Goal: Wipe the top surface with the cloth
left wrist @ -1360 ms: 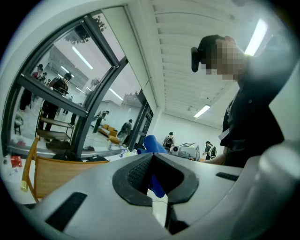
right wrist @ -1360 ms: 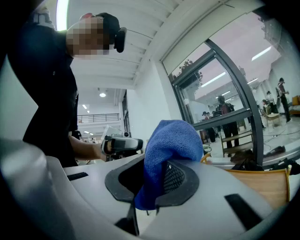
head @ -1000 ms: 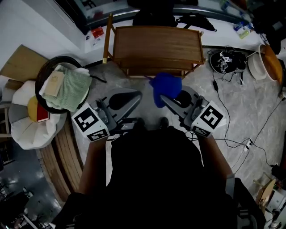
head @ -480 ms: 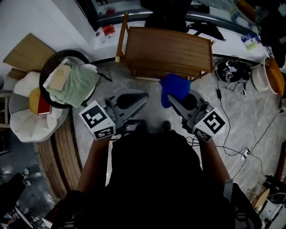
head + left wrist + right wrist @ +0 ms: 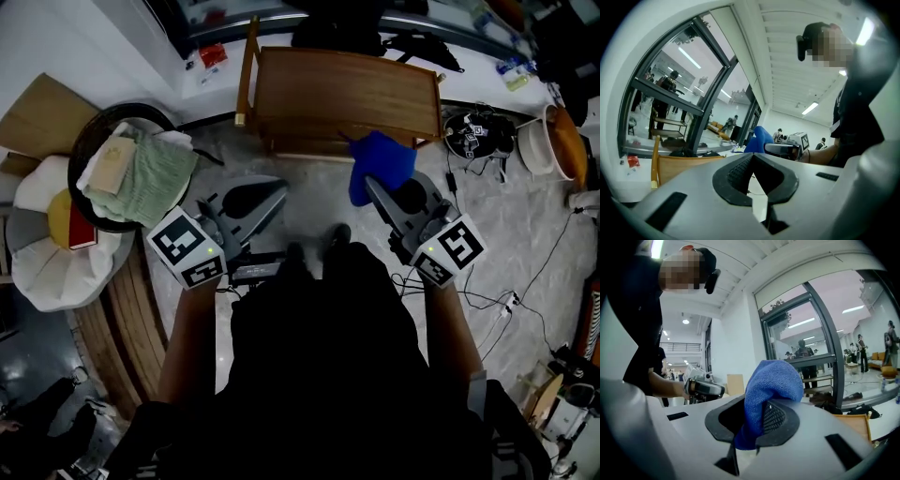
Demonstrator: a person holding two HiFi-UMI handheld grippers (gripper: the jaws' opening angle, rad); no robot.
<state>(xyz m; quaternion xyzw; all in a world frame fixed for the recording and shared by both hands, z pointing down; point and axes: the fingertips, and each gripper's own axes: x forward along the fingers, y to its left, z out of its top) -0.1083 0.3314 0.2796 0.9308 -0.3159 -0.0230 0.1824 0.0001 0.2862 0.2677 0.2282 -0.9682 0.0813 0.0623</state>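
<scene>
right gripper [image 5: 372, 187] is clamped tight on the blue cloth [image 5: 380, 164], which bunches out past the tips; the right gripper view shows it pinched between the pads. change over the last second: i've pushed this gripper forward and a bit right, so the cloth has gone from hanging over the floor in front of me to sitting at the near right edge of the wood table [image 5: 347, 89]. can't tell if it's touching the wood yet, looks just above or at the edge. the tabletop ahead of the cloth is bare. left gripper [image 5: 279, 189] has stayed back on my left over the floor, jaws together with nothing between them, well short of the table. my read: the approach is nearly over and wiping hasn't started. next i need to get the cloth down flat on the top and sweep it across.
</scene>
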